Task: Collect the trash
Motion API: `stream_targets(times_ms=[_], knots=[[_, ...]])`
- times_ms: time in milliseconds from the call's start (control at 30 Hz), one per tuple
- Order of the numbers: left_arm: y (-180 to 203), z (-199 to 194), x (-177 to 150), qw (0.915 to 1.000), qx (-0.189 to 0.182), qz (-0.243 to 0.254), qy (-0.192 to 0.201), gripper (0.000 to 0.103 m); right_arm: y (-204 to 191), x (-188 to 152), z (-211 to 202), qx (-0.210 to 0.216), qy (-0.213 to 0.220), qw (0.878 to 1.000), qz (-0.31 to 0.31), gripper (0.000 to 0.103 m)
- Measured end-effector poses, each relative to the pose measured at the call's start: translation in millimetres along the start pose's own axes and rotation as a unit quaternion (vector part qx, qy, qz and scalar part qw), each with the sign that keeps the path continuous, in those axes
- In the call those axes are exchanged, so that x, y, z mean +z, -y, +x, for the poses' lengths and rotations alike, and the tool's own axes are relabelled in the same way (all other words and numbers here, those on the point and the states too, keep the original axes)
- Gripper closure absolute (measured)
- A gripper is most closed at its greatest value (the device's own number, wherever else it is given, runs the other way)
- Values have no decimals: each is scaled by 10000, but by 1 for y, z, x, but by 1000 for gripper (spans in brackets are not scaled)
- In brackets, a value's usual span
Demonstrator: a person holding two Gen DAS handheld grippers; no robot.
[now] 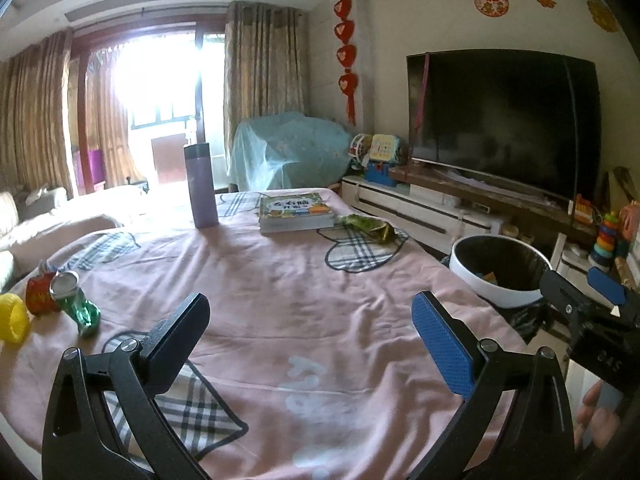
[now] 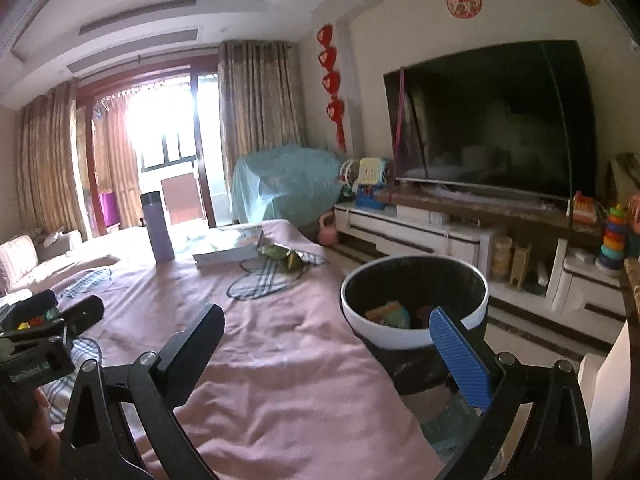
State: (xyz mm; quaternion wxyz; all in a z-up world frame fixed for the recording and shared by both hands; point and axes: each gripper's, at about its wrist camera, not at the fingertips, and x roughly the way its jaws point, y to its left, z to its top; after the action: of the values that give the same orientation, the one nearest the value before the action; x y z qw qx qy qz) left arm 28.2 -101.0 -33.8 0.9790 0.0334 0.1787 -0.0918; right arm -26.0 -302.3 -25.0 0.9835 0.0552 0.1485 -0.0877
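The left gripper (image 1: pixel 310 334) hovers over the pink cloth-covered table (image 1: pixel 280 280) with its jaws spread as wide as they go and nothing between them. The right gripper (image 2: pixel 334 354) stands equally wide and empty, over the table's right edge, its blue pad in front of the round white bin with a black liner (image 2: pixel 414 300), which stands just off that edge and holds a few coloured scraps. A crumpled green snack wrapper (image 1: pixel 370 228) lies near the far right edge, just beside a stack of books with a green cover (image 1: pixel 294 214). A tall purple flask (image 1: pixel 202 186) stands upright at the far edge. At the near left edge lie a crushed green drinks can (image 1: pixel 76 300), a crushed red can (image 1: pixel 40 292) touching it, and a yellow ring (image 1: pixel 14 318)
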Motion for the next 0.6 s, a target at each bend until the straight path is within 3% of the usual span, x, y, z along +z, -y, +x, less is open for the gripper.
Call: stream_targets(times_ms=[600], knots=[[9,-5,-4,9999,33,155,31,0,11,-7,0,-81,-180,9996,193,0]])
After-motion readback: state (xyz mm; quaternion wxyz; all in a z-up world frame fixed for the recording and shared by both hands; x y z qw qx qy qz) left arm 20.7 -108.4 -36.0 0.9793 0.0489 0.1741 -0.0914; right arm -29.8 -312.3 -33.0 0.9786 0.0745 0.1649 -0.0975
